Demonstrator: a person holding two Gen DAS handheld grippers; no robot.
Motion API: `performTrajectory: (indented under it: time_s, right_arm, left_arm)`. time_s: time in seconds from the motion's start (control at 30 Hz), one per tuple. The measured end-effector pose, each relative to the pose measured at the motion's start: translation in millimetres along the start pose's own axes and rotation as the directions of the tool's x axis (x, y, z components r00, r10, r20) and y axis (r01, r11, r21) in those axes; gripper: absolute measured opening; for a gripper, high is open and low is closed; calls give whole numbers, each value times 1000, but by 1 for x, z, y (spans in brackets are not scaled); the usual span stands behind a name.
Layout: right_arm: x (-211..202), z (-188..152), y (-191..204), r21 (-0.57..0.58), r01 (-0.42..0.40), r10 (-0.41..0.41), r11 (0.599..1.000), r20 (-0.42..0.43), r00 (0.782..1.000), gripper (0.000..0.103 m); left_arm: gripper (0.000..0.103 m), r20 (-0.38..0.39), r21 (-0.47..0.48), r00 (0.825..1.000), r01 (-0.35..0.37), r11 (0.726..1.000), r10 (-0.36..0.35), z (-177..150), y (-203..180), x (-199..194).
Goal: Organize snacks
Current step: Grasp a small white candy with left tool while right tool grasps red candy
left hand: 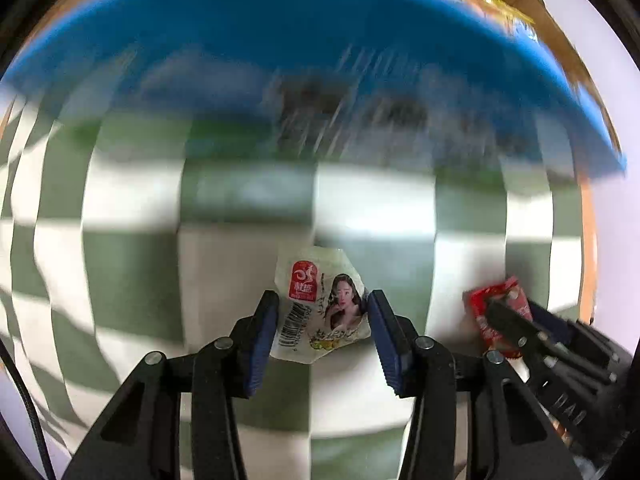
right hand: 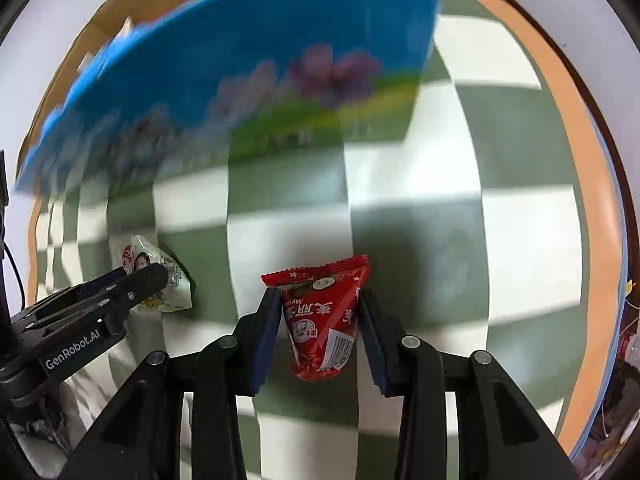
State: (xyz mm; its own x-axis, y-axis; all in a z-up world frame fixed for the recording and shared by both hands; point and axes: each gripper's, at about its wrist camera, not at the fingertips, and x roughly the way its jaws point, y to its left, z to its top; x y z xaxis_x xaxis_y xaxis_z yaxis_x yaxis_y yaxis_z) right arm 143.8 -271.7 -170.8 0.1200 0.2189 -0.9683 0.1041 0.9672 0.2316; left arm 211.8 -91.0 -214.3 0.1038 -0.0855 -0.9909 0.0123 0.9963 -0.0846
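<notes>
On the green-and-white checked cloth [left hand: 132,264], two small snack packets are lying well apart, each with a gripper around it.

Item one: white snack packet [left hand: 320,304], printed with a red logo, a barcode and a portrait. It is lying flat on the cloth between the blue pads of the left gripper [left hand: 323,332]. Both pads are pressing against the packet's side edges, so the jaws are standing closed on it. In the right wrist view the same packet is showing at the left, partly covered by the left gripper's black fingers.

Item two: red snack packet [right hand: 322,320], with white lettering, a barcode and a crimped top seam. It is sitting between the pads of the right gripper [right hand: 320,320]; the pads are touching its two sides, so these jaws are gripping it too.

Item three: blue box [right hand: 248,64], large, with a blurred picture of purple flowers and green grass on its side. It is standing on the cloth beyond both packets.

Item four: table edge [right hand: 576,184], orange-tan, is curving around the cloth at the right.
</notes>
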Motion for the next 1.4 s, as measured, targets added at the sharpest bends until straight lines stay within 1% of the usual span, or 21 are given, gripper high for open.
performTrajectory:
  time_s: [0.13,0.3,0.4,0.43,0.47,0.5,0.53,0.57,0.63,0.73,0.8,0.83,0.87,0.9,0.93,1.0,1.07,1.1,1.2,1.3,1.4]
  right_arm:
    - [4,-37,3,-26,-29,27,999,-67,997,41]
    - [9,-75,11,-44,-38,33,998,-116,993,41]
    - [11,-82,14,-35,-38,34,999,-109,994,41]
    - [10,-83,15,-30,-34,30,999,-105,994,45]
    - [9,-83,16,-33,-28,25,999,-102,994,55]
    - [7,-82,18,-36,-24,21,999,-99,995,60]
    - [5,-79,20,-38,-24,20,999,-95,995,64]
    - [-2,-77,11,-37,-27,23,999,-94,995,64]
    - [2,-74,15,-37,-24,21,999,-101,995,64]
    - [10,-75,16,-37,-16,12,999,-116,993,64]
    - [12,-78,13,-36,-14,10,999,-115,993,64]
    - [14,-78,14,-37,-11,7,999,-109,994,62]
    - [14,-78,14,-40,-12,8,999,-101,995,50]
    - [15,-78,15,-45,-12,8,999,-96,995,43]
    - [15,-78,16,-49,-10,5,999,-93,996,40]
    - [15,-79,18,-60,-8,3,998,-87,996,38]
    - [14,-80,21,-71,-13,7,997,-86,996,37]
    - [13,-81,23,-71,-21,15,997,-87,996,37]
    - [8,-81,29,-72,-44,38,996,-78,996,37]
    - [-4,-79,32,-71,-70,66,995,-56,996,37]
    - [-24,-73,31,-69,-99,97,993,-30,995,37]
  left_arm:
    - [43,-64,4,998,-4,1000,4,-50,13,1]
    - [43,-122,-13,992,22,1000,-23,-87,22,9]
    - [51,-180,-59,979,86,995,-95,-92,29,21]
    - [55,-196,-79,973,108,991,-122,-92,33,26]
    - [56,-208,-93,968,123,988,-141,-94,35,30]
    - [56,-215,-102,965,129,986,-149,-95,36,33]
    - [56,-214,-103,965,131,986,-151,-96,37,35]
    - [56,-213,-105,966,130,986,-150,-93,39,37]
    - [56,-208,-107,968,122,987,-142,-94,37,38]
    - [56,-199,-81,974,95,992,-109,-96,31,38]
    - [52,-190,-51,979,69,996,-78,-99,18,38]
    - [49,-188,-38,980,60,997,-66,-101,14,38]
    - [47,-187,-35,980,58,998,-64,-102,12,38]
    - [47,-185,-31,981,55,998,-59,-104,11,38]
    - [45,-182,-24,982,50,998,-53,-104,11,37]
    - [42,-172,-10,984,42,999,-43,-105,7,34]
    - [39,-164,7,986,36,999,-34,-103,-7,29]
    - [39,-160,13,987,34,999,-32,-98,9,23]
    - [37,-154,24,987,40,999,-36,-94,5,16]
    - [36,-146,17,988,59,998,-56,-91,5,8]
    - [34,-132,-11,986,102,995,-102,-89,8,-7]
